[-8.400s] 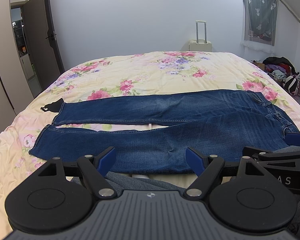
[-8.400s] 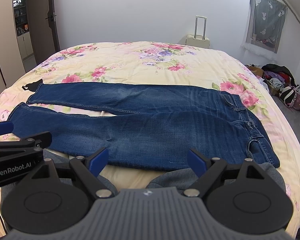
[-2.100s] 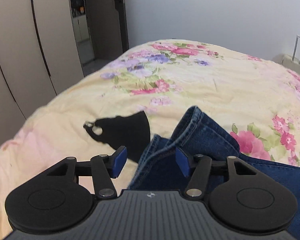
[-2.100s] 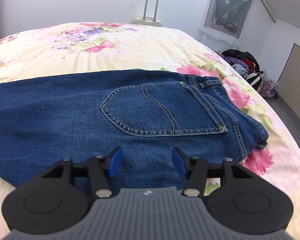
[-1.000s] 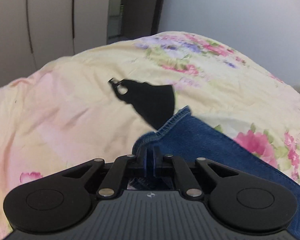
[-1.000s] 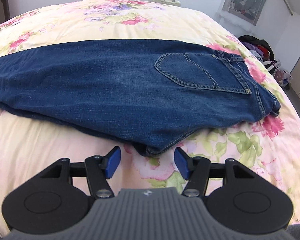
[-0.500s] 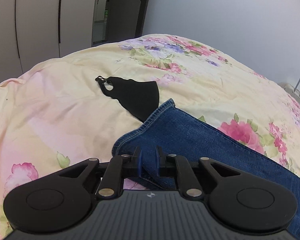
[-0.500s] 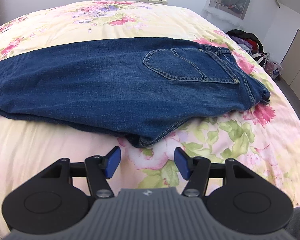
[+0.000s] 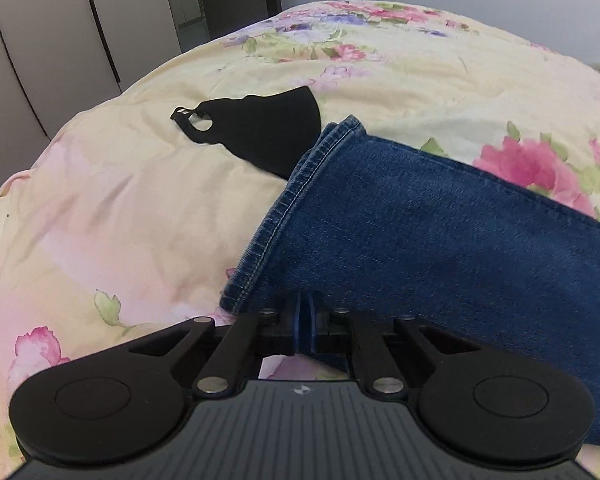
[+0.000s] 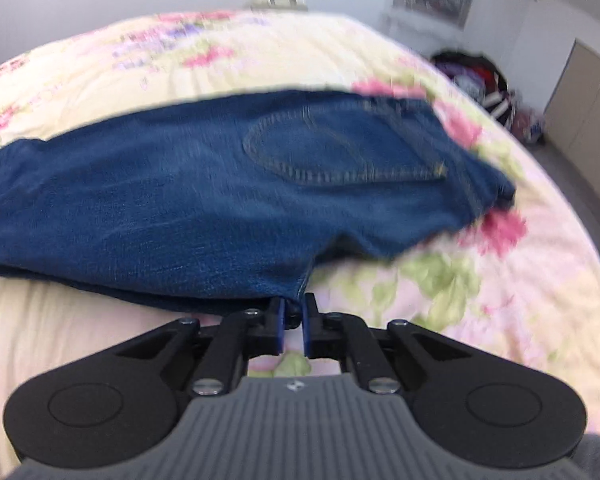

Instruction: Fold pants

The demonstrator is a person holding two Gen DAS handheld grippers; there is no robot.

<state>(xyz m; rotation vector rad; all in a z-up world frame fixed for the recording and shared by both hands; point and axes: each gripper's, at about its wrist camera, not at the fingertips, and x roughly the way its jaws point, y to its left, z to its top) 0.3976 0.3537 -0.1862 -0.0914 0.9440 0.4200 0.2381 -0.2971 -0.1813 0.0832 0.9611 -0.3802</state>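
The jeans (image 9: 440, 240) lie lengthwise on the flowered bed (image 9: 120, 208), already doubled so that one leg sits on top of the other, with a back pocket (image 10: 332, 152) facing up at the seat end. The left gripper (image 9: 305, 320) has its jaws pressed together on the near corner of the stacked leg hems (image 9: 276, 220), and denim shows between the blue pads. The right gripper (image 10: 291, 322) is at the other end, its jaws nearly closed on the near edge of the jeans by the crotch seam; a thin fold of cloth appears to sit between them, though that view is blurred, so how firm the hold is remains uncertain. A black face mask (image 9: 260, 136) lies on the bed just beyond the hems, its far corner tucked under the denim. Judging by this, the lengthwise fold is done and the step in hand is taking hold of both ends for the crosswise fold, with the hems likely to be carried toward the waist. The next move calls for lifting the hem end with both layers held together, keeping the seat end anchored or steady, and laying the legs down squarely so that the edges line up. The mask could be dragged along if the hems slide instead of lifting clear. Heavy denim may slip out of a shallow pinch, so the right grip deserves a check before any pull.
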